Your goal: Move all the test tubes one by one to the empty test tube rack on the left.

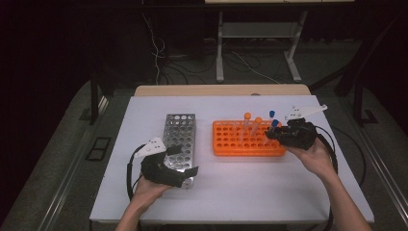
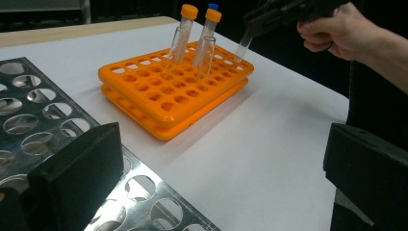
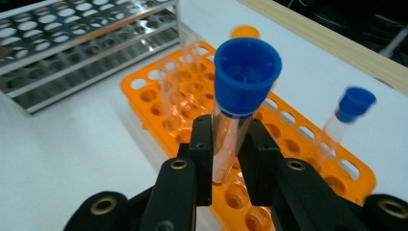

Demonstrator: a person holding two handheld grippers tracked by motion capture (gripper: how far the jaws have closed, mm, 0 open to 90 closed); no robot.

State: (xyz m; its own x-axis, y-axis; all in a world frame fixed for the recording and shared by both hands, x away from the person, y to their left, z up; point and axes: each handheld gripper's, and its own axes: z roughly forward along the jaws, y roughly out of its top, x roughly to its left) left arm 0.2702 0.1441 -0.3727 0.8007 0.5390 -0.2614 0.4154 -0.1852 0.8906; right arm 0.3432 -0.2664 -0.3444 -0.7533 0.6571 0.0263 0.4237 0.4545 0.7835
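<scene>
Nearest to me, my left gripper [image 1: 183, 166] sits at the near end of the steel rack [image 1: 179, 130], jaws spread wide with nothing between them; in the left gripper view one jaw hangs over the rack's punched holes and the other over bare tabletop. I read no brand, label or lettering on the racks, the tubes or the grippers.

Moving out to the right, my right gripper [image 1: 272, 134] is clamped on a blue-capped tube [image 3: 238, 103]; the right gripper view shows both pads pressed against the clear wall just below the cap. In the left gripper view that tube's tip hangs just above the orange rack [image 1: 231, 139], at its far right corner, so the tube is in the air, not seated.

Beyond it, two orange-capped tubes [image 2: 186, 33] stand upright in the orange rack, and another blue-capped tube [image 3: 342, 120] stands near the rack's right end.

For room: the white table [image 1: 240, 187] is open along the whole near edge and between the two racks. The orange rack's right end lies fairly close to the table's right edge.
</scene>
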